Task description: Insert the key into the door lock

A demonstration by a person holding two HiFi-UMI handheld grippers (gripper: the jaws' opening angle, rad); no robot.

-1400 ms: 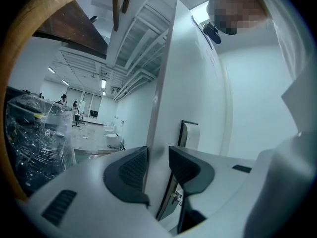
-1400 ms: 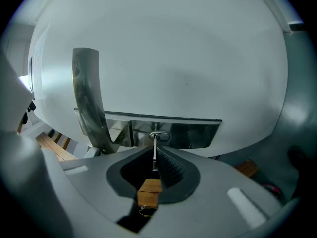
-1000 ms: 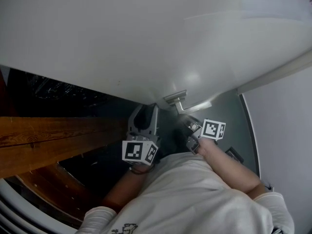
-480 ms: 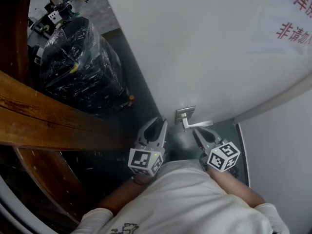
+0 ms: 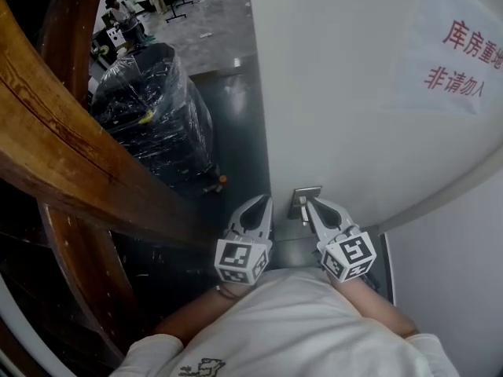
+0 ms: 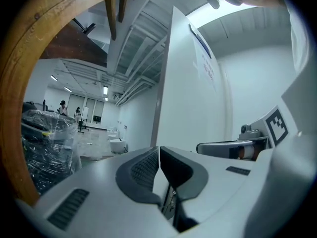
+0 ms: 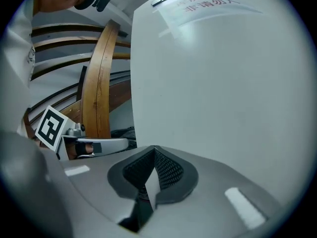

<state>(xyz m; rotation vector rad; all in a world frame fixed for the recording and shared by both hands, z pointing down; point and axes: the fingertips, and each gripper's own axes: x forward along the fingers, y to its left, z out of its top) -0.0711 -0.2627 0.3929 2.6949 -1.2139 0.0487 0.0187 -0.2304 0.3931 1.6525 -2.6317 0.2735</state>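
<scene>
Two grey two-jaw grippers are held up side by side before a door, just beyond the wearer's white shirt [image 5: 299,328] at the near edge of the head view. Each carries a black-and-white marker cube [image 5: 238,259]. The left gripper [image 5: 265,203] has its jaws closing; its own view shows the dark ribbed pads [image 6: 143,167] meeting at the tips with nothing between them. The right gripper [image 5: 310,205] has its jaws together as well, with nothing seen in them. Just beyond the right gripper's tips sits the small silver metal lock plate [image 5: 306,192], fixed to the tall white door [image 5: 338,93]; the left gripper points at about the door's left edge. Higher on the door hangs a pale paper notice with red characters [image 5: 456,53]. Farther left, a thick curved brown wooden beam [image 5: 71,155] crosses, and beyond it stands a bulky black stack wrapped in clear film [image 5: 149,108], then a grey hall floor [image 5: 212,22].

The key is not visible in any view, so the task looks to be at its approach, before insertion. The next move likely calls for a key gripped firmly and lined up with the keyhole, which cannot be made out.

Only the head view shows the lock plate; the gripper views show bare door face, but they alone show the pads clearly, and each catches the other gripper side-on.
</scene>
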